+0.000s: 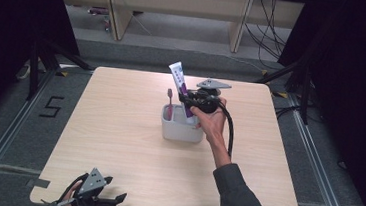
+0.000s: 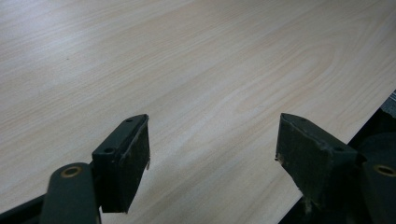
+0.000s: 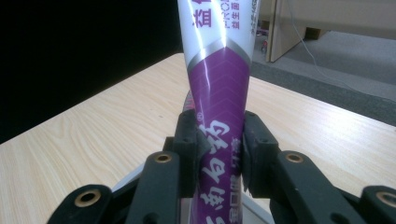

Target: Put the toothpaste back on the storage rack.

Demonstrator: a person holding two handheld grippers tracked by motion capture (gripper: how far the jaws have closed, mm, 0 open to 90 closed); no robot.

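1. Currently the right hand-held gripper [image 1: 185, 99] pinches the purple-and-white toothpaste tube [image 1: 181, 86], jaws pressed against both its sides, directly above the grey holder cup [image 1: 182, 128].
2. Toothbrush [image 1: 169, 103] stands upright inside the cup.
3. Left hand-held gripper [image 2: 212, 154], jaws spread, rests well apart from the cup at the counter [image 1: 118, 127] near edge.

The left gripper [image 2: 212, 140] hangs low over a pale wood-grain table [image 2: 196, 60], its two black jaws spread wide with nothing between them. Beyond its right jaw the table's edge meets dark floor.
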